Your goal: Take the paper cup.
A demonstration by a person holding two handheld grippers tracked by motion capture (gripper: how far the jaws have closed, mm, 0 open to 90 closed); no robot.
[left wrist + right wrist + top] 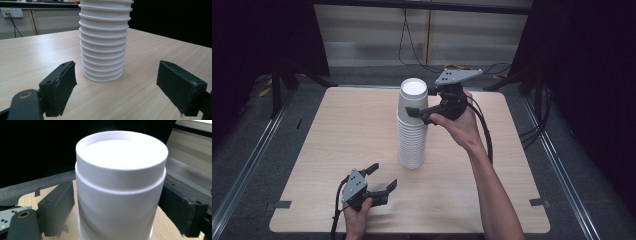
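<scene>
Reaching far over the wooden table [337, 130], the person's right arm stretches up from the near edge and bends at the wrist toward the left. That hand holds the right gripper [418, 114] up high, level with the top of the stack of white paper cups [412, 125]. Its jaws are spread on both sides of the top cup [120, 185]. In the right gripper view there is a black pad on each side of that cup, very close to its wall, but it is hard to tell if they press on it.

The left hand [357, 212] rests low at the near edge of the table. It holds the left gripper [382, 177], which points to the far right, toward the bottom of the stack. Its jaws are wide apart and hold nothing. In the left gripper view the stack stands a little way past the pads.

The stack stands straight up near the middle of the table. Its long way goes up and down. The cups sit upside down, so the flat bottom of the top cup faces up.
</scene>
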